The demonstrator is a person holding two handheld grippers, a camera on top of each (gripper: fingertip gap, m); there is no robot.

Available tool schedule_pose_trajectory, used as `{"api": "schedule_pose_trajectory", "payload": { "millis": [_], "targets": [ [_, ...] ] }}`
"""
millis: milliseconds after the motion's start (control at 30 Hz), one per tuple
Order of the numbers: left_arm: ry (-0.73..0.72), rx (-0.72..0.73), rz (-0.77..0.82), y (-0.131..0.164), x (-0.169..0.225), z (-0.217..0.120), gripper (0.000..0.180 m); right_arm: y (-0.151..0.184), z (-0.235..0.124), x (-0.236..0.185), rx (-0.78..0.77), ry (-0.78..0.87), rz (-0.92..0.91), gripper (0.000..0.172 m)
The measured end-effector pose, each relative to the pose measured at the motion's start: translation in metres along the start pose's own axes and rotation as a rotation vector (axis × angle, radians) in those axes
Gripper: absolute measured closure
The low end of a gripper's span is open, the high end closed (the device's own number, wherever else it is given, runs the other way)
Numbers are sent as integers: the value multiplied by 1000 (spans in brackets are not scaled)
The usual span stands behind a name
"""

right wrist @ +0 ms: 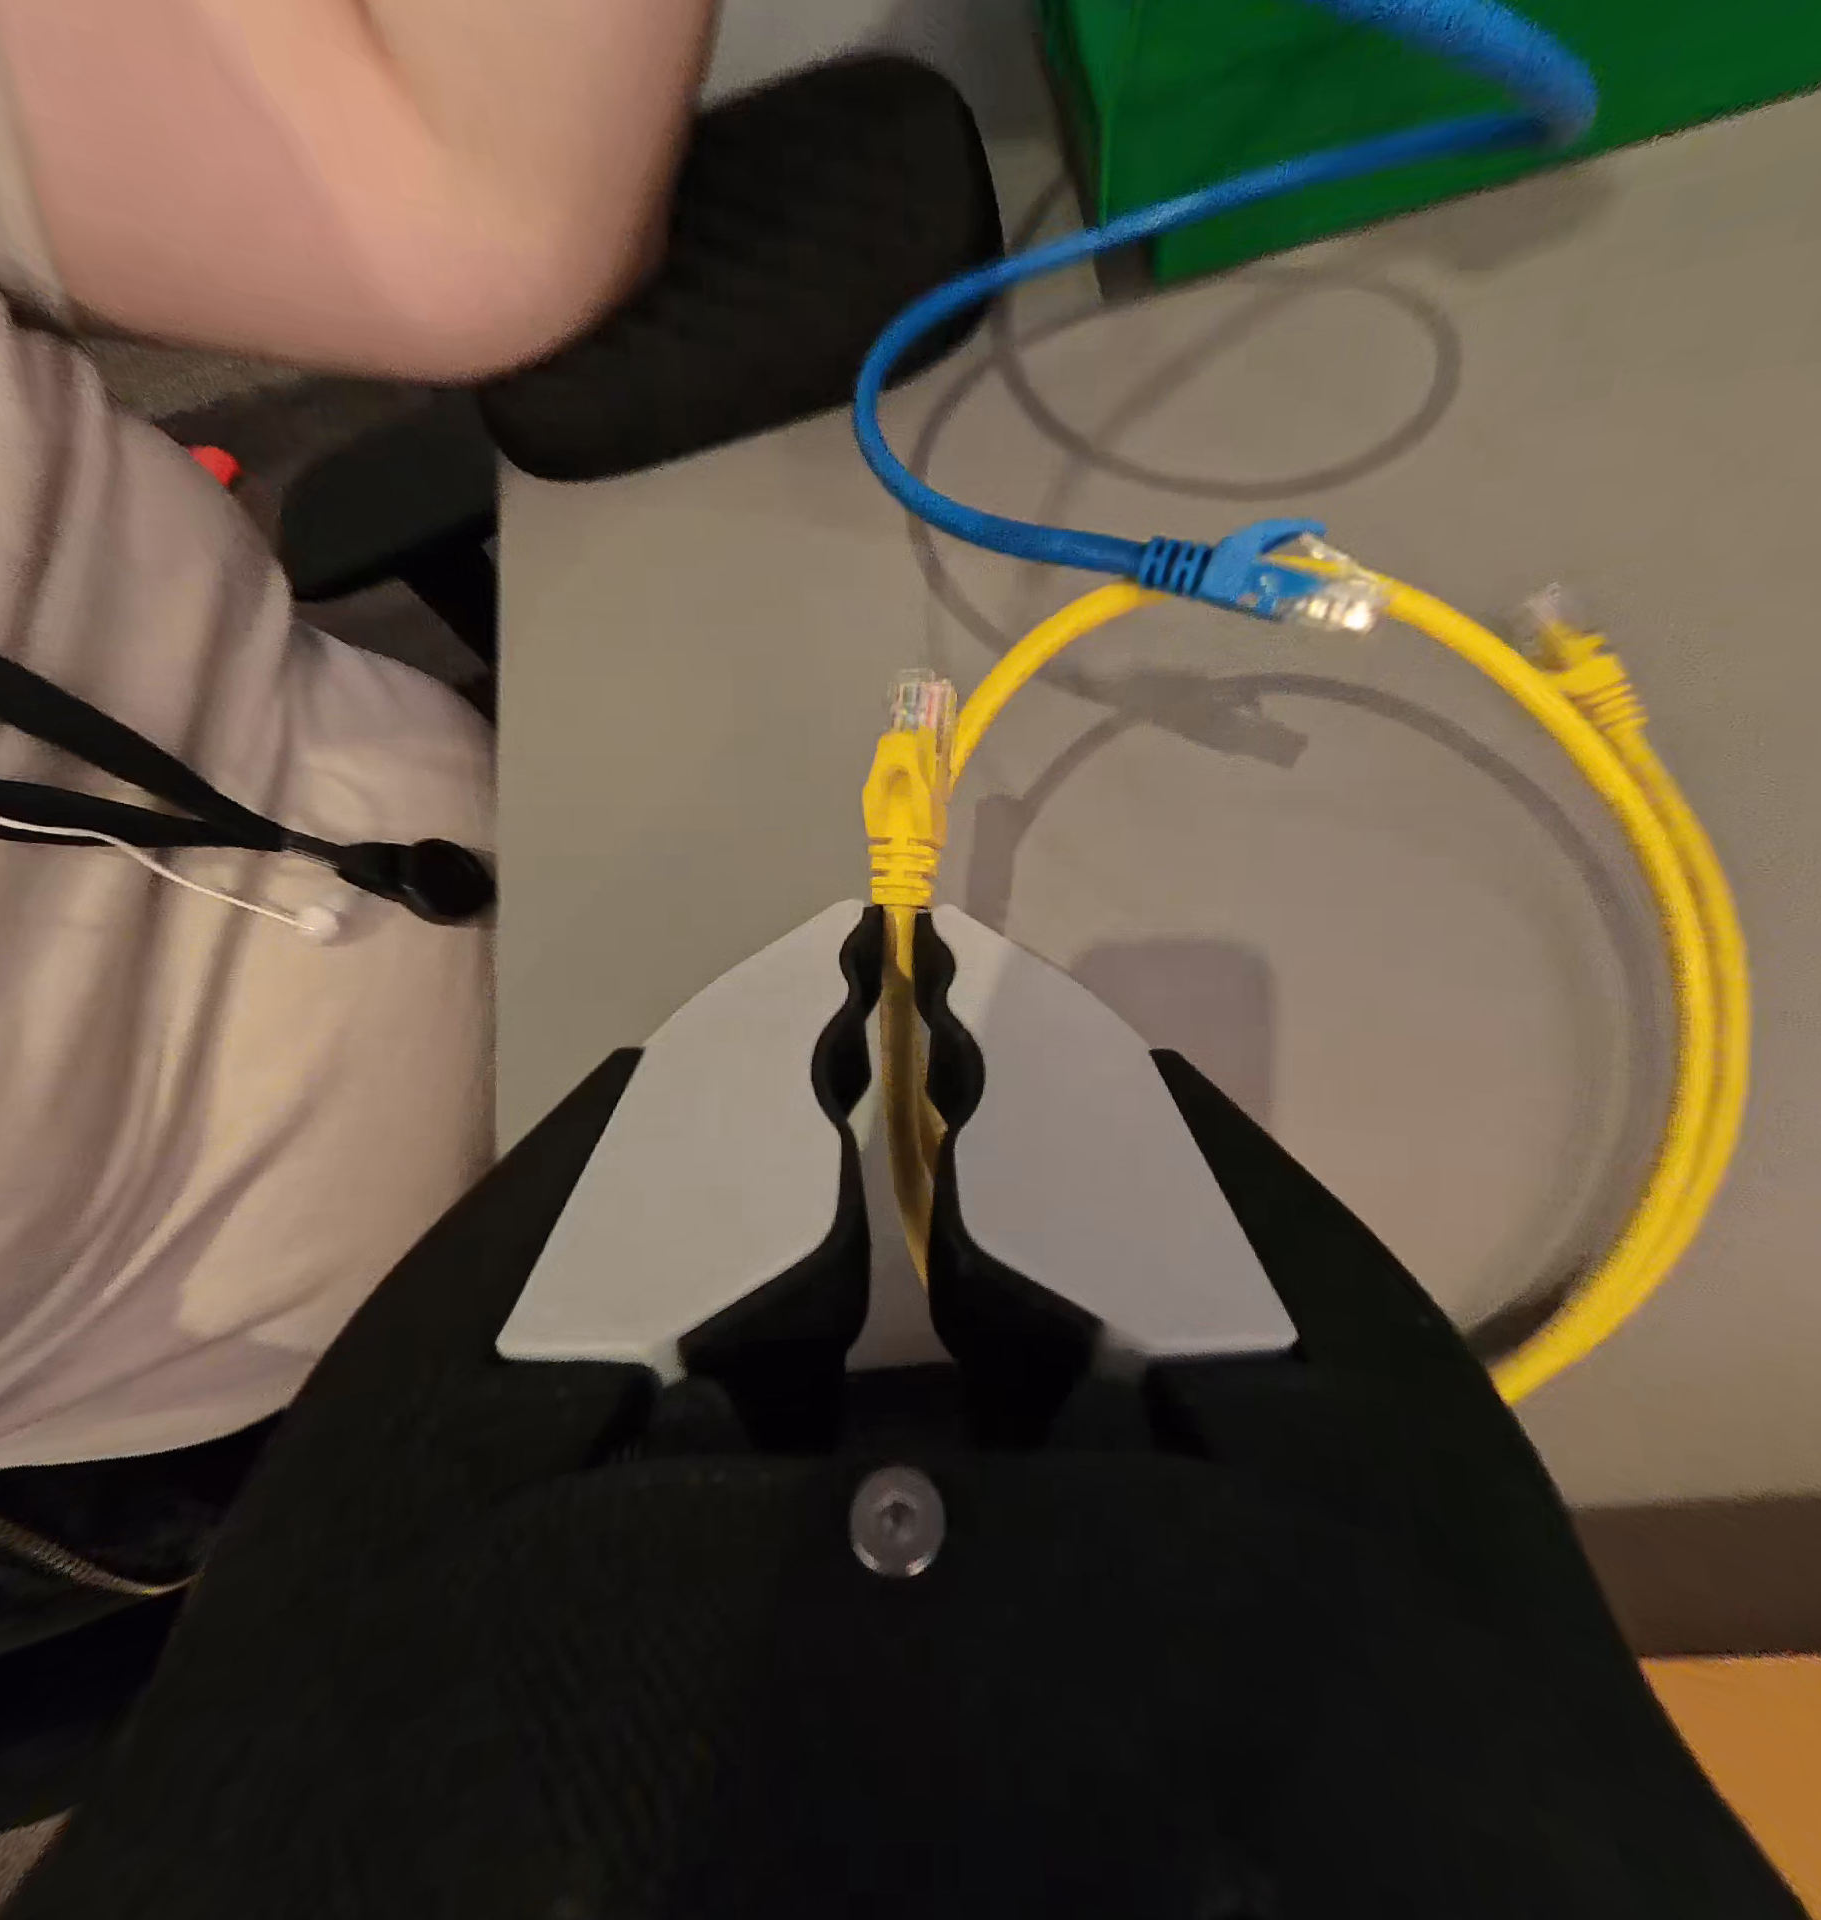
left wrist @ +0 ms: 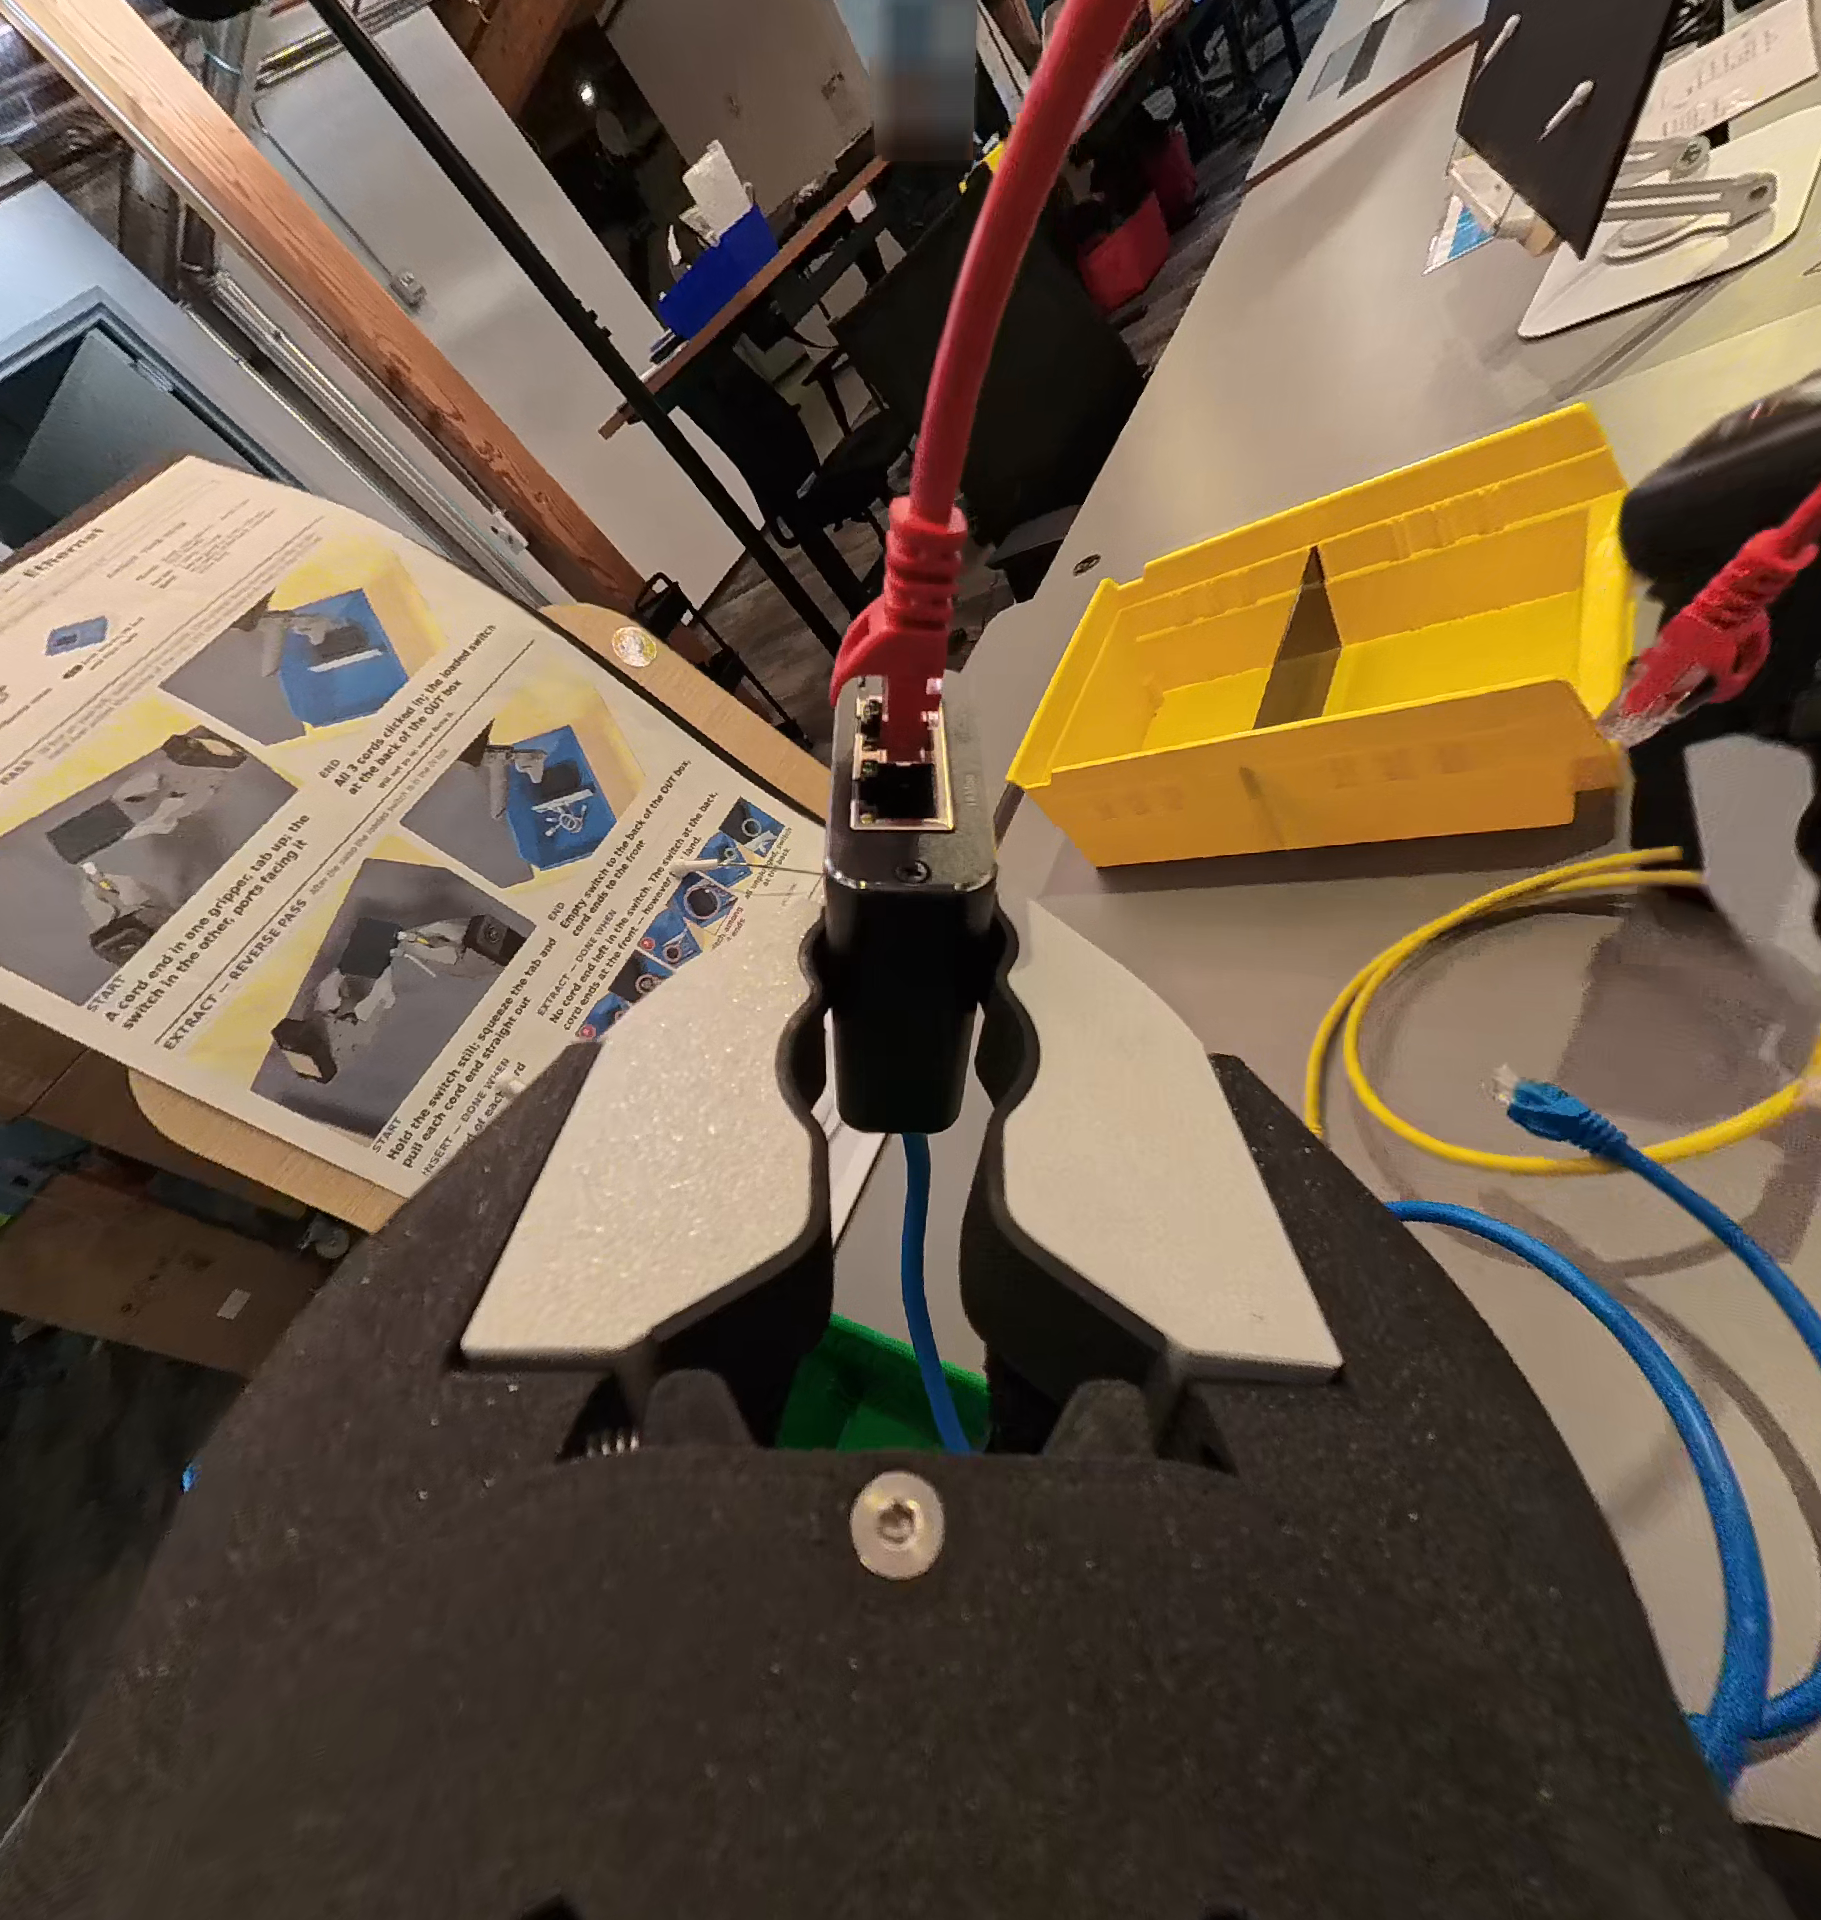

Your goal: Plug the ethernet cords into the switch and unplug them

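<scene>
My left gripper is shut on a small black switch, held upright with its ports facing away. A red cord is plugged into the far port by its red plug. The near port is open. The red cord's other plug hangs at the right. My right gripper is shut on a yellow cord just behind its plug, which points forward above the grey table. A blue cord's plug lies on the yellow loop; it also shows in the left wrist view.
A yellow divided bin stands on the table beyond the switch. An instruction sheet on a board lies at the left. A green box stands at the table's far side. A person's arm and torso fill the left. The tips of one gripper are about 30 cm away from the tips of the other.
</scene>
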State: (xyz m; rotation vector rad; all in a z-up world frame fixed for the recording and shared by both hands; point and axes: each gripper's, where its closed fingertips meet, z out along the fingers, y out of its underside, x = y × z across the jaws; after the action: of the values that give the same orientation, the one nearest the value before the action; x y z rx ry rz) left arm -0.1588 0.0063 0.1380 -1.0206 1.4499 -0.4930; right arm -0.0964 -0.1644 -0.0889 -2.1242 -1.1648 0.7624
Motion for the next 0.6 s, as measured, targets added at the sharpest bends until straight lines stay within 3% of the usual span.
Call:
{"api": "schedule_pose_trajectory", "payload": {
  "millis": [167,333,600],
  "targets": [
    [-28,8,-20,4,-9,-6,156,-18,-42,-6,66,71,35,165],
    [-40,24,-34,4,-13,-13,156,-59,-94,-8,256,94,101,165],
    [-53,24,-53,9,-19,-22,156,-113,-181,-8,430,165,50,165]
  ]
}}
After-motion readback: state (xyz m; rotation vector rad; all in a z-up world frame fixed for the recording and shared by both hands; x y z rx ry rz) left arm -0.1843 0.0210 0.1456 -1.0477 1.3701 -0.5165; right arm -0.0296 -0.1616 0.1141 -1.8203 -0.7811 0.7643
